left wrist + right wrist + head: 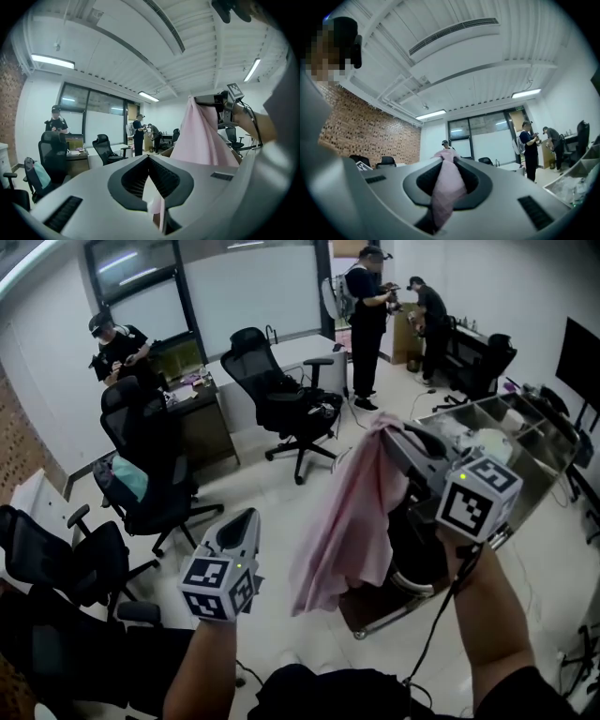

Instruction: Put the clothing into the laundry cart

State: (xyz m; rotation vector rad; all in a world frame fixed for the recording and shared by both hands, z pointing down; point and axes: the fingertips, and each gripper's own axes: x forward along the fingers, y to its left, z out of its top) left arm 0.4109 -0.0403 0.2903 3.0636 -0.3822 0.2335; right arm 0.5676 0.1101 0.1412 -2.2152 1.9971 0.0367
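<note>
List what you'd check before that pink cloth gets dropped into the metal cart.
1. Grip on the cloth: ok. The right gripper has its jaws shut on the cloth.
2. Cloth above the cart's opening: not ok. It hangs by the near left side of the cart, not over it.
3. Left gripper out of the way: ok. The left gripper has its jaws together and sits apart from the cloth.
4. Room in the cart: cannot tell. White things lie inside, and the right gripper hides much of it.
5. Cloth clear of the chair: ok. The chair stands well apart.
</note>
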